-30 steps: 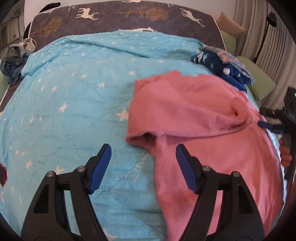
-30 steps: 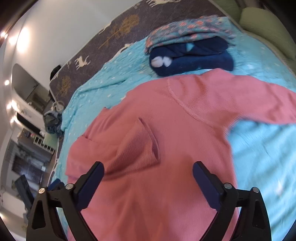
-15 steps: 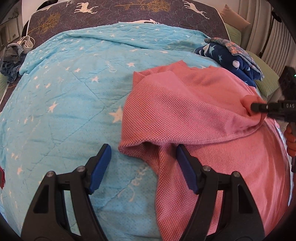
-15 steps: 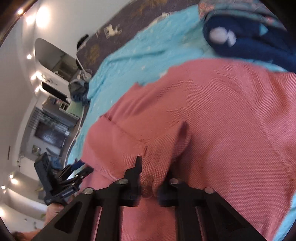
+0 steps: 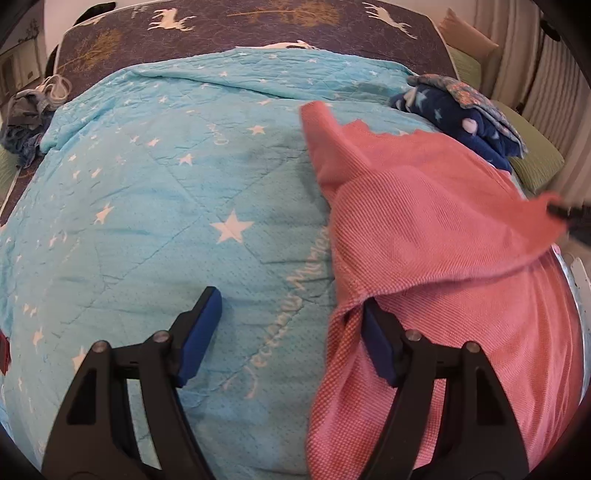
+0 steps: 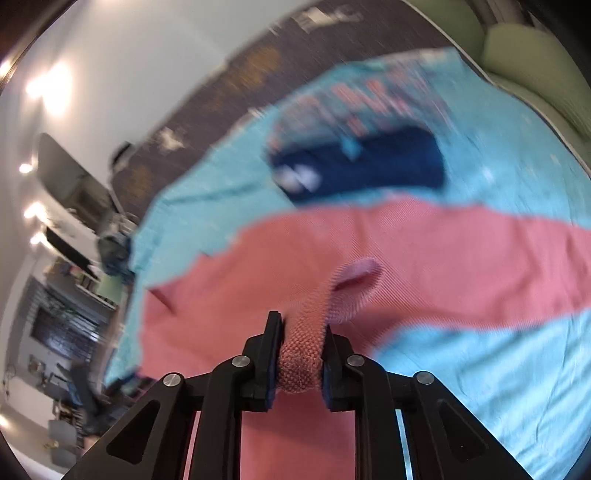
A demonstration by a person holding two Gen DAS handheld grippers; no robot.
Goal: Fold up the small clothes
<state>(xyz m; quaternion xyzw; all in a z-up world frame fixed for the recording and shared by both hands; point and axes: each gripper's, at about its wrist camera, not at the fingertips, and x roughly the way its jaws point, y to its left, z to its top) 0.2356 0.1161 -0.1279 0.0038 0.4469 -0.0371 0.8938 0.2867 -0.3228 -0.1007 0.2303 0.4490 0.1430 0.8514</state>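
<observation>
Right hand-held gripper (image 6: 300, 352) clenched on a fold of pink sweater (image 5: 436, 236), lifted off the blue blanket (image 5: 166, 206). Left hand-held gripper (image 5: 291, 332) spread wide at the sweater's edge, grasping nothing.

A home bedroom: a bed (image 5: 258, 22) under a turquoise star-print quilt (image 5: 155, 206), green pillows (image 5: 535, 162) at two o'clock, pleated curtains (image 5: 554, 74) beyond.

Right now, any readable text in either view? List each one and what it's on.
"Jeet..." then "Mu...": pale cursive script stitched on the blue star quilt, centred near between the fingers of the left gripper; only partly legible.
A second, smaller script further up the quilt: too small to read.
Pink sweater: no text seen.
Right wrist view: blurred, nothing readable.
</observation>
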